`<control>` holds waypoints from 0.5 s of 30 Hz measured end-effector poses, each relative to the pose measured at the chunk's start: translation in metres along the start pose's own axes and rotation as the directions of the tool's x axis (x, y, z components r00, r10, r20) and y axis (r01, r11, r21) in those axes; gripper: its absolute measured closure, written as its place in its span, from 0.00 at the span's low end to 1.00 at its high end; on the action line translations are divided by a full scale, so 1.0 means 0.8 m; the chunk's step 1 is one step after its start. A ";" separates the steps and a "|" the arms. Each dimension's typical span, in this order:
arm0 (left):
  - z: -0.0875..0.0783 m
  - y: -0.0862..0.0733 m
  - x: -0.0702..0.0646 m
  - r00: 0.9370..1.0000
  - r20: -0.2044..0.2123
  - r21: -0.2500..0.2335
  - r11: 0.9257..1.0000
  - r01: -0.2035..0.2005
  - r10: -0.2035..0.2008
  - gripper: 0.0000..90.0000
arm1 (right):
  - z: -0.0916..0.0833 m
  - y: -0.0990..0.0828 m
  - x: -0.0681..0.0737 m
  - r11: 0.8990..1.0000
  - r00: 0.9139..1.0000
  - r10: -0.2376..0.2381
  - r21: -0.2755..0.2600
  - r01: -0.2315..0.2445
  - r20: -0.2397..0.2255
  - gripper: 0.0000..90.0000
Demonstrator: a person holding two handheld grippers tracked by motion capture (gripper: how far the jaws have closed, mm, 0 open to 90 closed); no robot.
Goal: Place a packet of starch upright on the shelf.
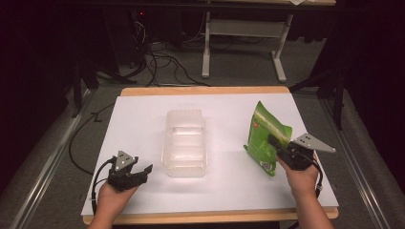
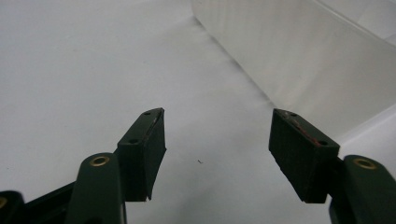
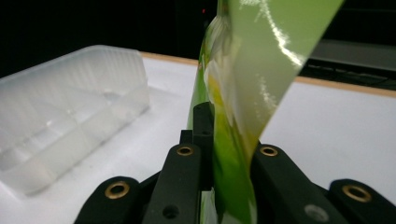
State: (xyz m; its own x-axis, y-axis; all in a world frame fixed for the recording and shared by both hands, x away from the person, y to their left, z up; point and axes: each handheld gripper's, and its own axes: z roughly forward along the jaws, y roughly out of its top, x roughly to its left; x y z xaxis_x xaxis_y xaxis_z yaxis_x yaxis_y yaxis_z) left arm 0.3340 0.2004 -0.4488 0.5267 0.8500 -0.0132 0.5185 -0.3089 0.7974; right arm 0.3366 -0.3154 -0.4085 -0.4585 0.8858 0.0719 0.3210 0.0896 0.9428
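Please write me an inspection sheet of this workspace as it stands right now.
Surface: white sheet over a wooden table, bare apart from the items below.
Job's things: green bag upright at the right side; clear plastic container in the middle, nothing visible inside.
Clutter: nothing seen.
Grippers: right gripper shut on the green bag's edge; left gripper open, resting near the container, nothing between its jaws.
Cables: one cable trails from the left gripper; more cables lie on the floor behind the table.
Surroundings: dark room, grey floor, a white desk frame behind.
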 end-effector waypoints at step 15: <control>0.000 0.000 0.001 1.000 -0.001 0.005 1.000 -0.003 0.003 0.41 | -0.014 0.010 0.003 0.998 1.000 0.008 -0.068 -0.007 0.011 0.82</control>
State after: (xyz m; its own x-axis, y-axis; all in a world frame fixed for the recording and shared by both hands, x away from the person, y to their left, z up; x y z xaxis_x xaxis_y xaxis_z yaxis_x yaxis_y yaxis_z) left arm 0.3343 0.2015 -0.4488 0.5275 0.8495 -0.0099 0.5202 -0.3137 0.7943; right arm 0.3288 -0.3175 -0.3968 -0.4470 0.8913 0.0758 0.2669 0.0520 0.9623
